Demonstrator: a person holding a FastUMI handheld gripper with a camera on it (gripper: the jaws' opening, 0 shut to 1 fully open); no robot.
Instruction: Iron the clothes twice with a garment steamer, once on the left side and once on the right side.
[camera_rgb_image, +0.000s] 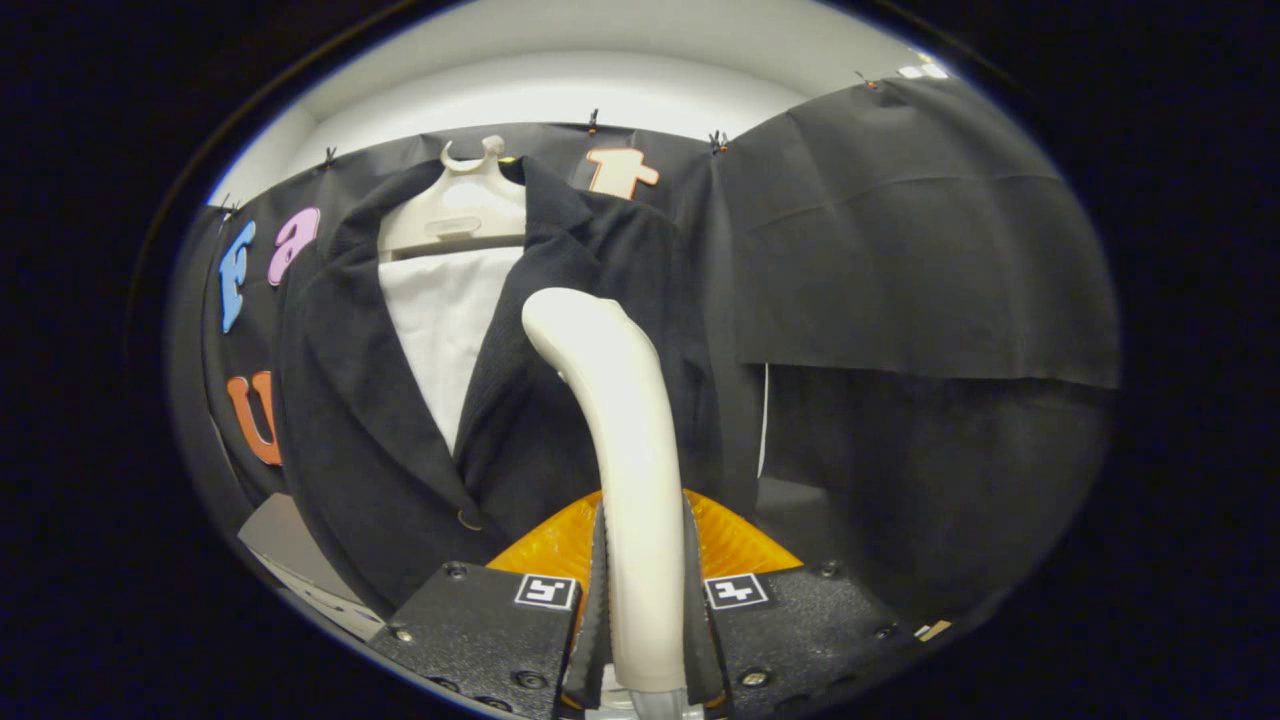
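Note:
A cream-white garment steamer (620, 440) stands upright between my fingers, its handle clamped by both pads and its curved head rising ahead. My gripper (645, 600) is shut on that handle. Beyond the steamer hangs a dark jacket (380, 420) on a pale hanger (462, 205), with a white shirt front (445, 320) showing between the lapels. The steamer's head lies over the jacket's right-hand panel; whether it touches the cloth I cannot tell.
An orange ribbed part (545, 545) shows just behind the fingers at the steamer's base. A black cloth wall (900, 250) hangs behind and to the right of the jacket. A grey surface (285, 540) lies low beside the jacket's left hem.

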